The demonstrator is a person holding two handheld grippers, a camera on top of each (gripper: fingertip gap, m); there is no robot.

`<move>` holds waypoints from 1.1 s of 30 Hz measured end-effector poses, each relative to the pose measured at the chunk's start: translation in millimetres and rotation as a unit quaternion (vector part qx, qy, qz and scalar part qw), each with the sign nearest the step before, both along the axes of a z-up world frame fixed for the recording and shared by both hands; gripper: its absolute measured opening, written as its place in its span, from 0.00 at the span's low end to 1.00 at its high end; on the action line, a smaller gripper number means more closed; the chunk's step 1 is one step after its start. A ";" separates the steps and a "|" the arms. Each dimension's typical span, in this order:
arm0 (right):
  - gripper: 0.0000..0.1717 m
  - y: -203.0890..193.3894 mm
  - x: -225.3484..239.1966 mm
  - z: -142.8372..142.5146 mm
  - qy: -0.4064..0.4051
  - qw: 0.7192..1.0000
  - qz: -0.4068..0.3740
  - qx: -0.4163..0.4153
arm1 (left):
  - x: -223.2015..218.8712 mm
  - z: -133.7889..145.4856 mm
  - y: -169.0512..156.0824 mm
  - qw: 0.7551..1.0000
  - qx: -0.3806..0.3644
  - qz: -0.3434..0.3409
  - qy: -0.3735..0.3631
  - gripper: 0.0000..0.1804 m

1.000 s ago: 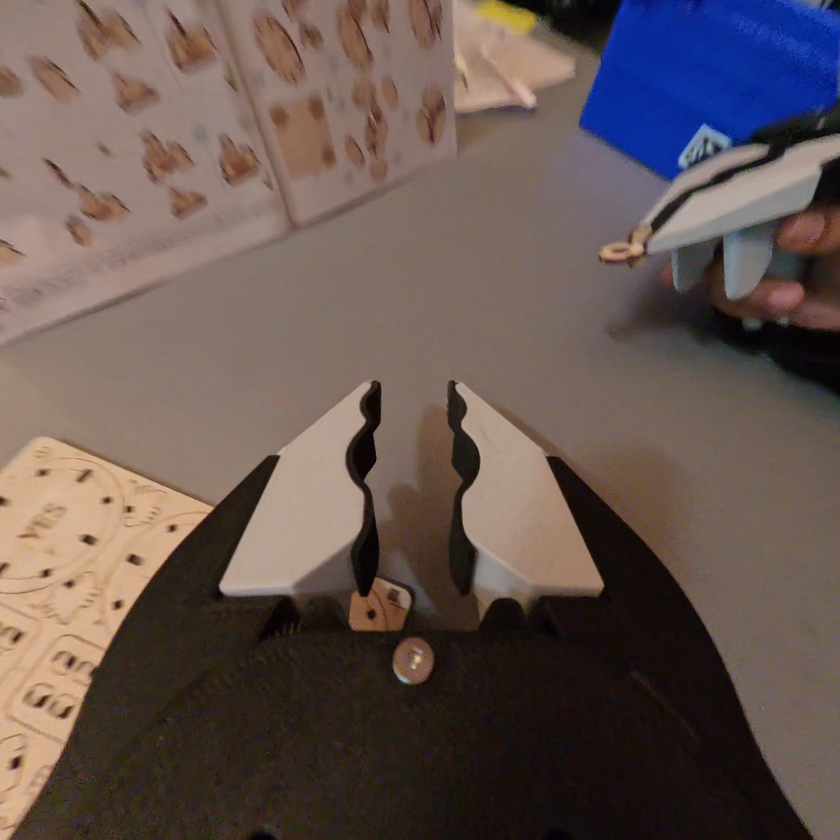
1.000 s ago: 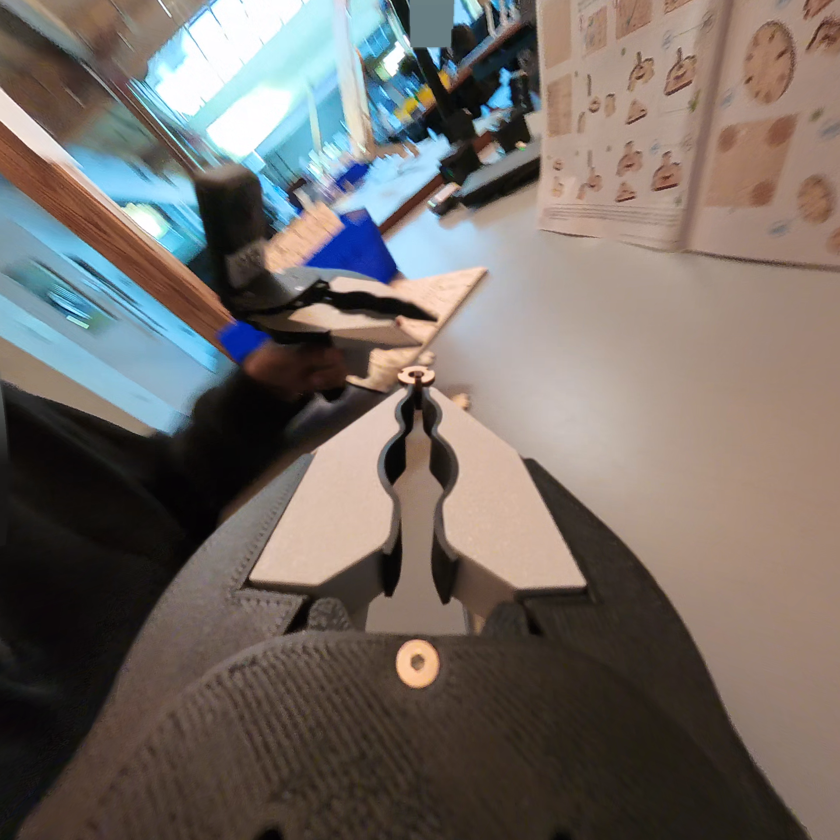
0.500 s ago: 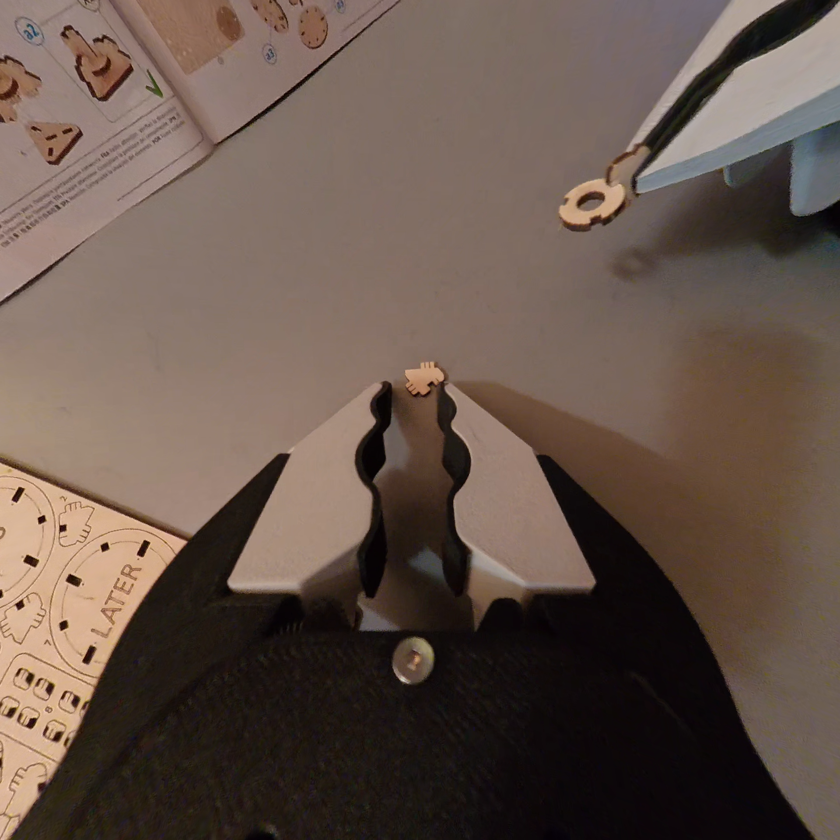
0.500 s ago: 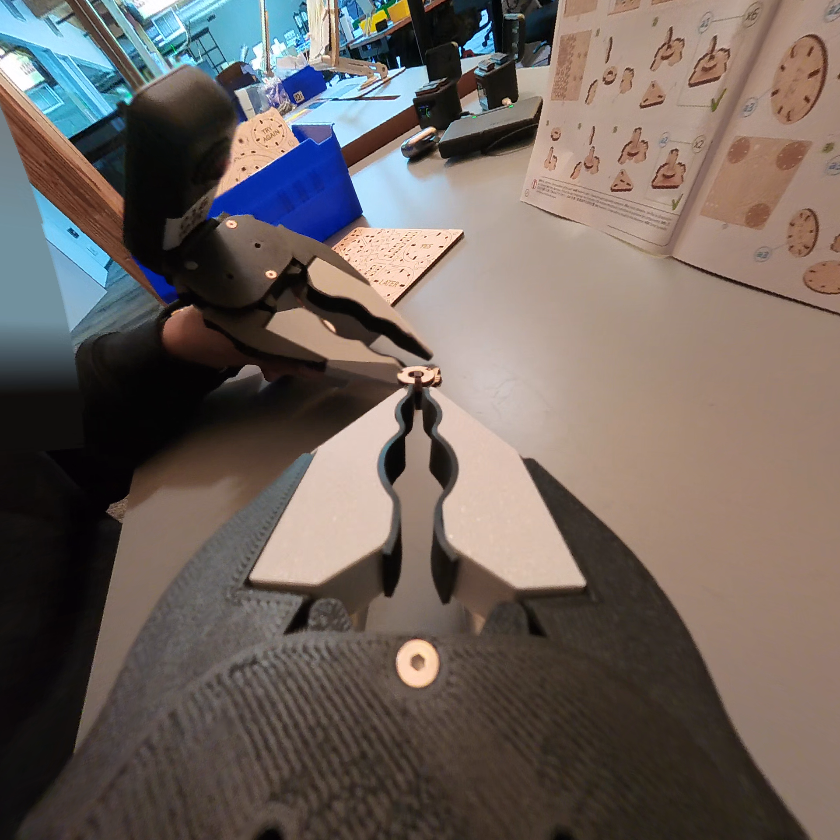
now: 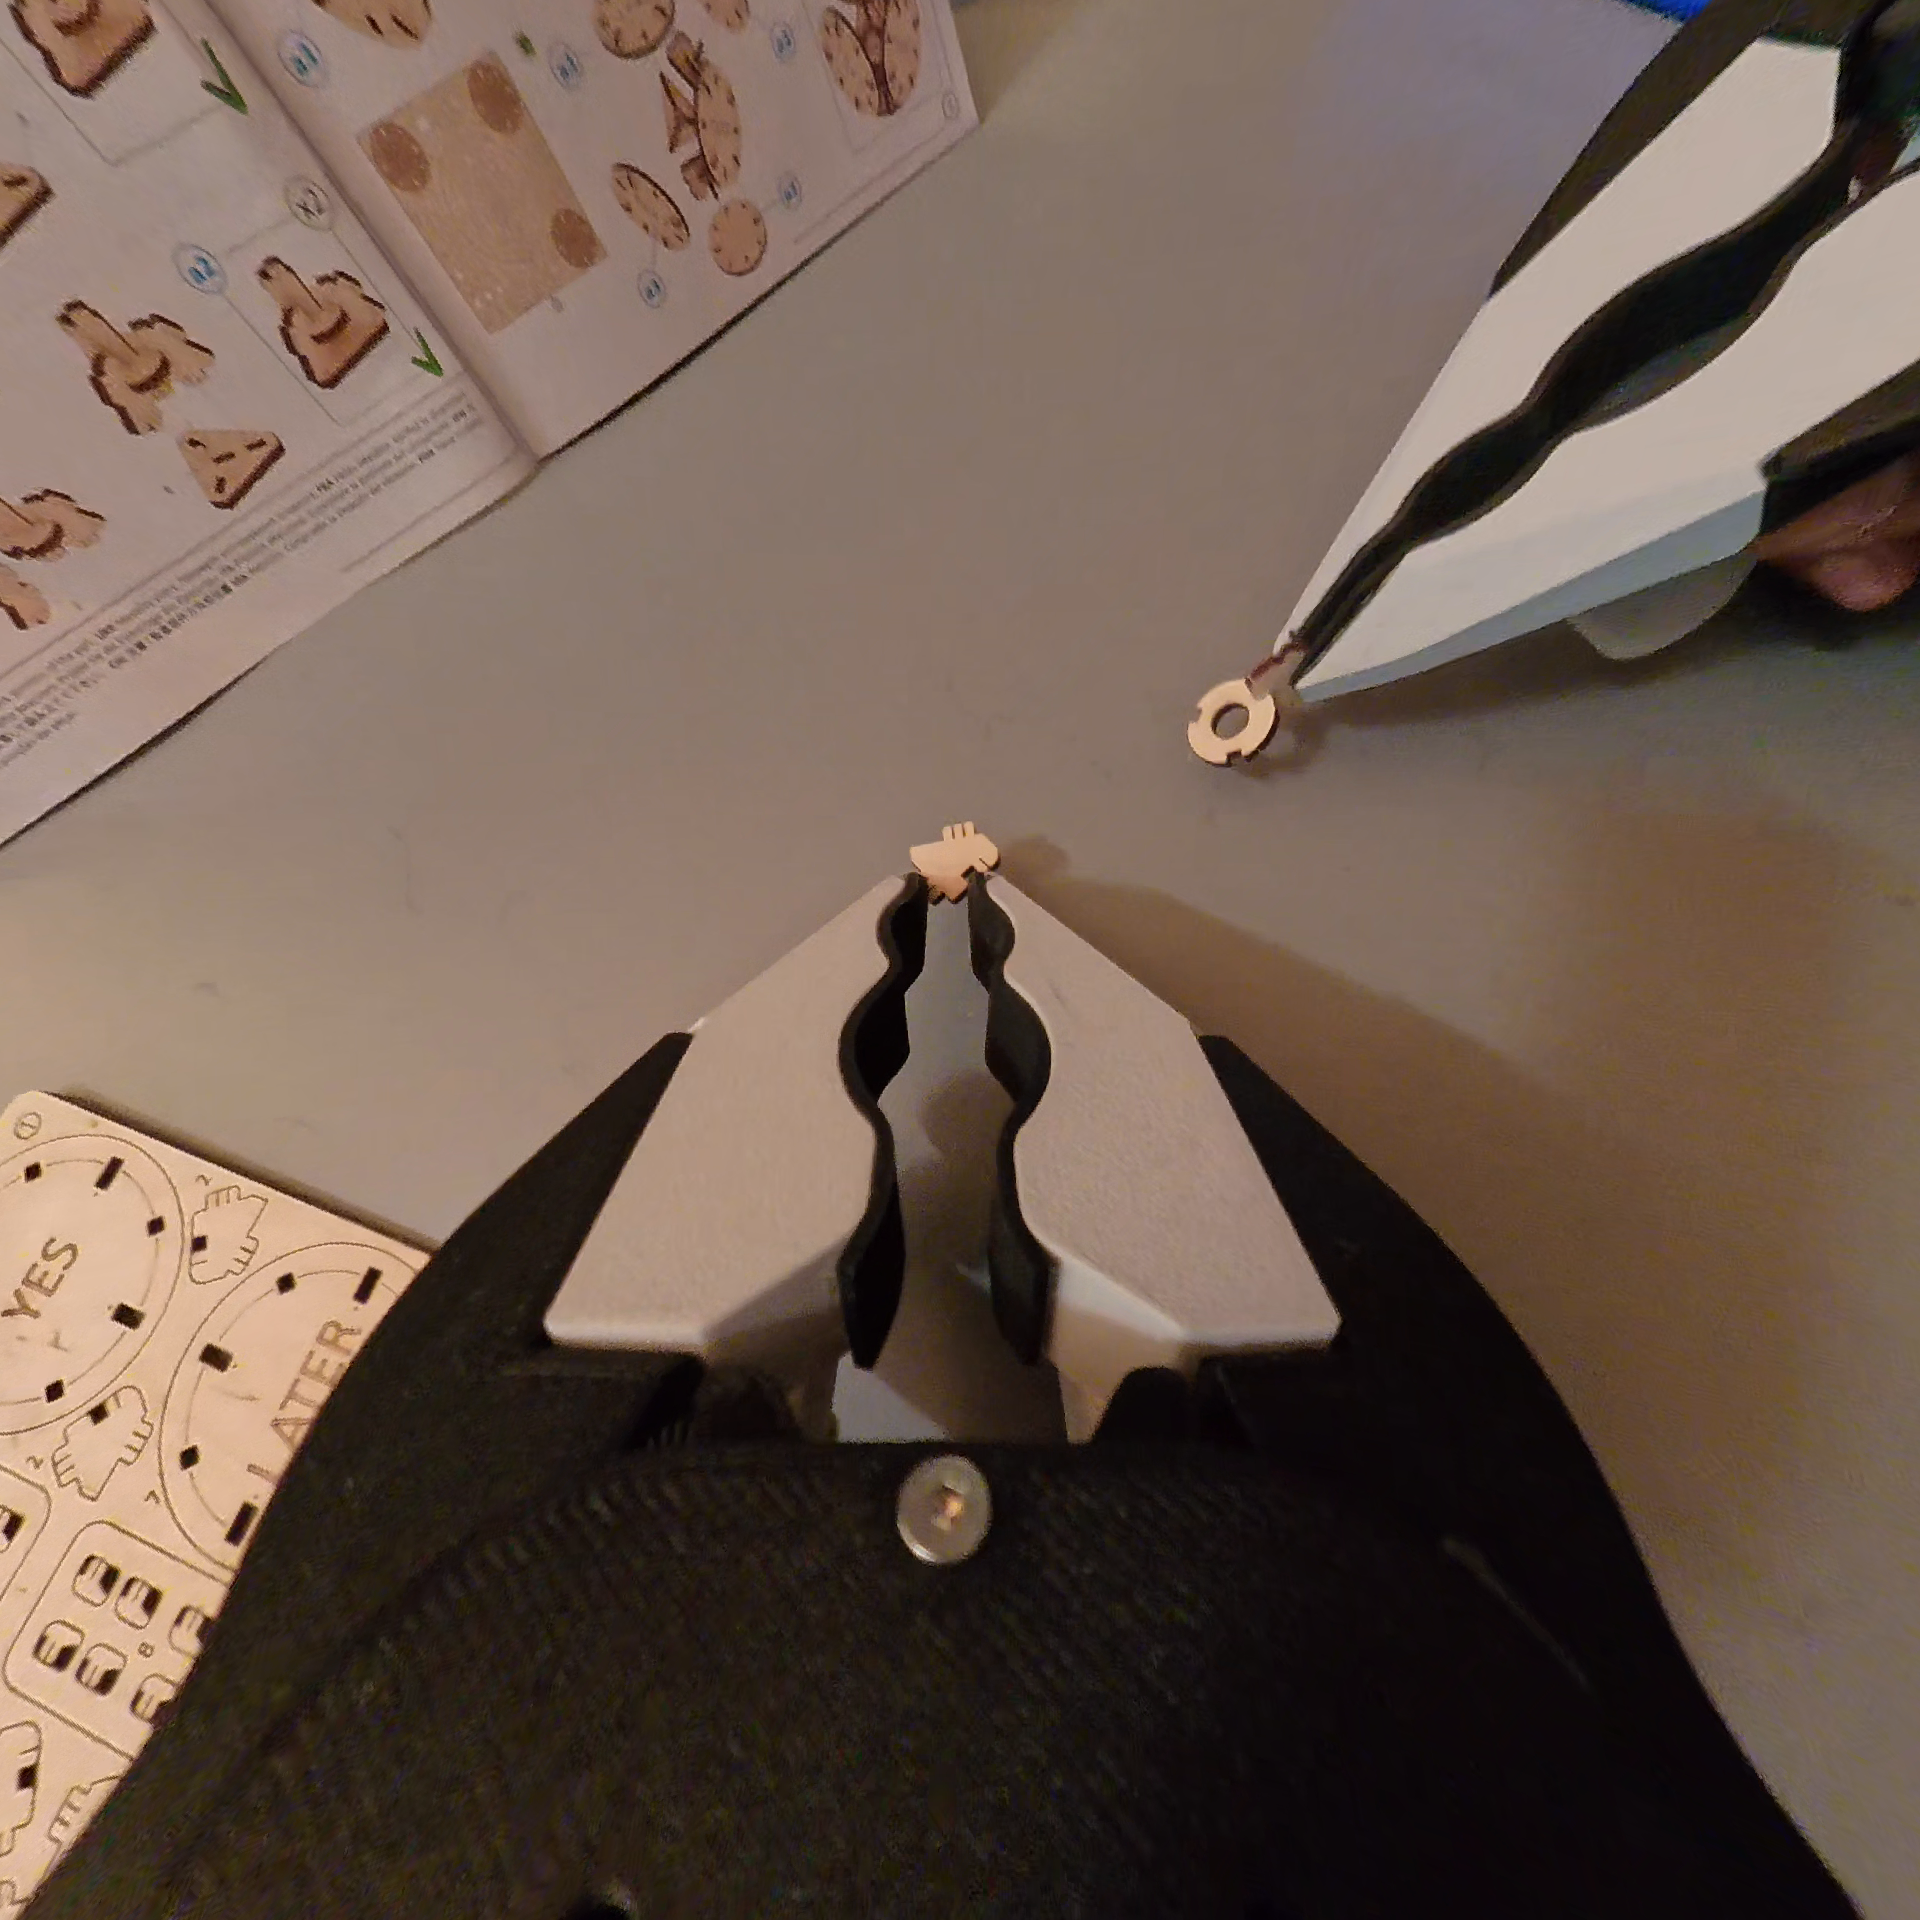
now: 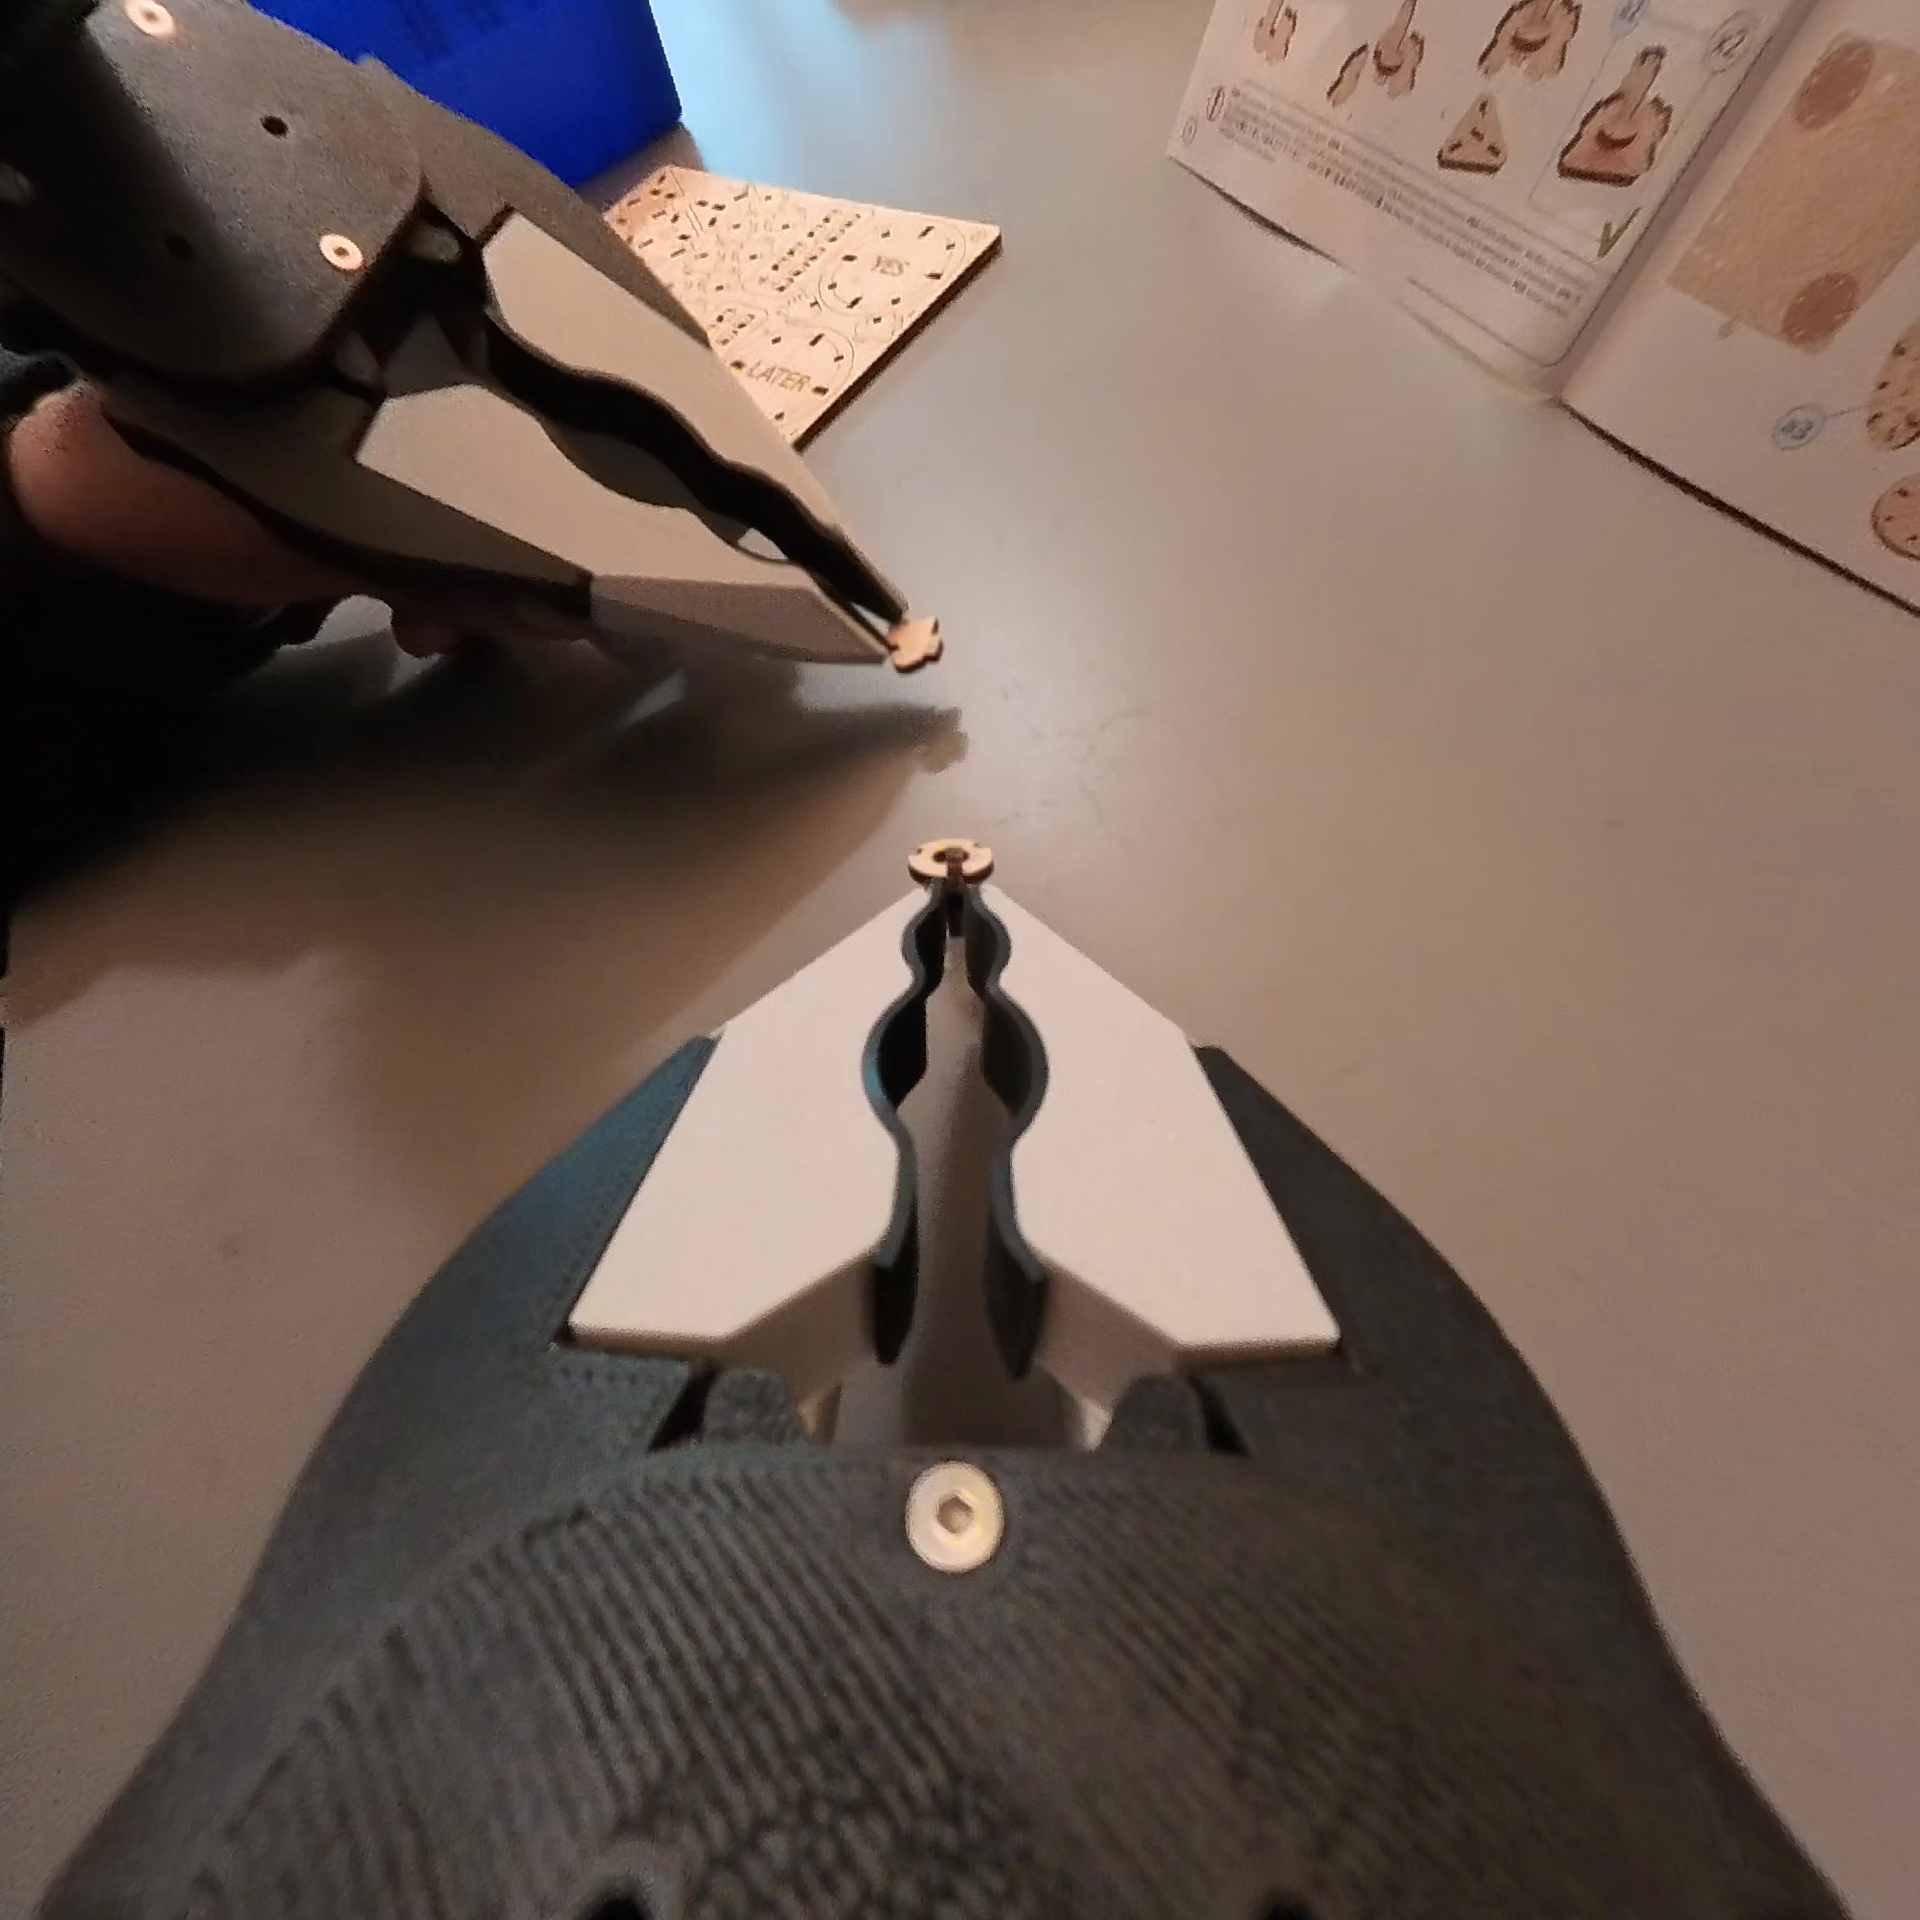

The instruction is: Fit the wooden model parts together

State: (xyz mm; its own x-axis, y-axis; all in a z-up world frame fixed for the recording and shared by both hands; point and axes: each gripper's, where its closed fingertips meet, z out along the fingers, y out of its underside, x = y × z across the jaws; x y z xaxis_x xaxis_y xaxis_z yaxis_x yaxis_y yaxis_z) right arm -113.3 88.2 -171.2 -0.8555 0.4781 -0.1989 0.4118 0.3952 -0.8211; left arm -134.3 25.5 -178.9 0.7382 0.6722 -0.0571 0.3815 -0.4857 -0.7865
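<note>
Left gripper (image 5: 951, 883): jaws nearly together, tips clamped on a small pale wooden piece (image 5: 954, 860) with three short prongs; most of the piece sticks out ahead of the tips. In the right wrist view this gripper (image 6: 896, 636) comes in from the upper left, and the piece (image 6: 916, 642) at its tip is clear of the table.
Right gripper (image 6: 951, 902): jaws together on a thin dark stem that carries a notched wooden ring (image 6: 951, 864). In the left wrist view the ring (image 5: 1231, 720) hangs from that gripper's (image 5: 1291, 665) tip just over its shadow.
Piece and ring: near each other, apart, over the bare middle of the table (image 5: 831, 582).
Booklet (image 5: 312, 260): lies open on the far side, pages showing drawings of wooden parts.
Wooden sheet (image 5: 125, 1403): flat on the table on the left gripper's side, cut with dials and small shapes.
Blue bin (image 6: 520, 62): behind the wooden sheet, partly hidden by the left gripper.
Hand (image 6: 125, 509): under the left gripper's body.
</note>
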 end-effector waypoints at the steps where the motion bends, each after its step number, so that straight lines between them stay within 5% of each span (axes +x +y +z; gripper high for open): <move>1: 0.00 0.4 0.1 -1.3 -0.002 1.000 0.000 0.003 | -0.7 1.6 -0.4 1.000 0.004 0.001 0.003 0.03; 16: 0.09 4.1 1.5 -10.8 -0.039 0.999 0.003 0.017 | -2.6 12.6 -0.1 0.999 0.050 0.002 0.007 0.03; 24: 0.14 2.0 -2.2 50.9 -0.026 0.986 -0.002 -0.166 | 10.4 47.7 20.9 0.988 0.104 -0.059 0.093 0.03; 33: 0.13 -10.7 16.1 62.6 -0.164 0.944 0.045 -0.282 | 39.7 67.7 51.6 0.971 0.119 -0.132 0.160 0.03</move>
State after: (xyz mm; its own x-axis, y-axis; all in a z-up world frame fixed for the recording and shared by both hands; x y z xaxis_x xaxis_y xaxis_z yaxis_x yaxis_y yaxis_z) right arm -97.2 77.5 -108.6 -0.7350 0.1462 -0.6621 0.6669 -0.0211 -0.7449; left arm -94.7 77.1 -111.2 0.8560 0.4852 -0.1784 -0.0144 -0.3225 -0.9464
